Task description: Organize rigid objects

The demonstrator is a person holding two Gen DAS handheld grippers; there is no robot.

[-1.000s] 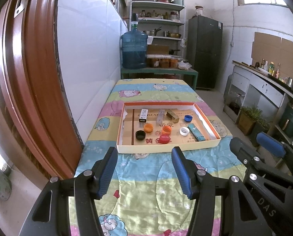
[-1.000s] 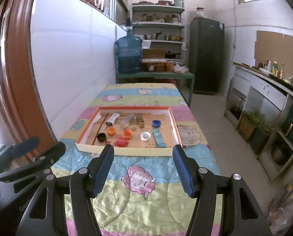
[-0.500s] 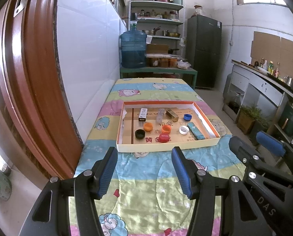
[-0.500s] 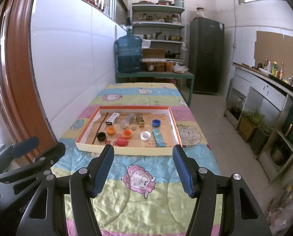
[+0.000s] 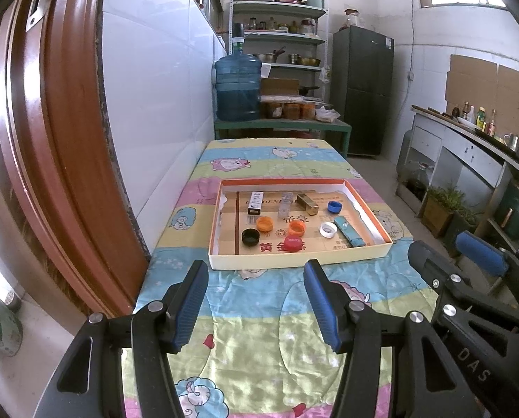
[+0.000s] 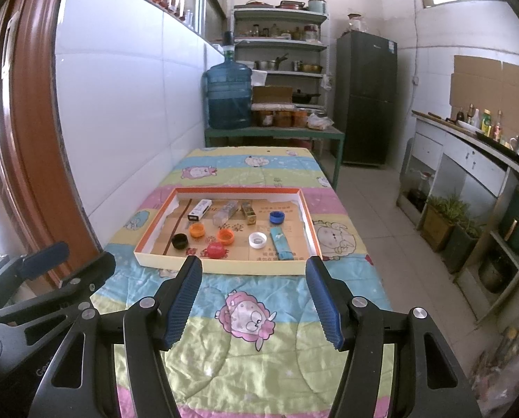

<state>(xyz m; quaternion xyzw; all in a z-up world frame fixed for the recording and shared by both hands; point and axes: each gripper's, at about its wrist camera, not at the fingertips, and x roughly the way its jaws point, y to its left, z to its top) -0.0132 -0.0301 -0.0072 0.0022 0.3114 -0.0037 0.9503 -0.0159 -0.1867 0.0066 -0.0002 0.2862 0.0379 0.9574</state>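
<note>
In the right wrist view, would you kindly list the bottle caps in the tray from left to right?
Black cap → orange cap → red cap → second orange cap → white cap → blue cap.

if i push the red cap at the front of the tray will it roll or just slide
Probably slide: the red cap seems to lie flat on the cardboard floor of the tray, not on edge. It looks like small, thin plastic, so likely light and easily sent skidding. The front wall beside it would likely stop it.
</note>
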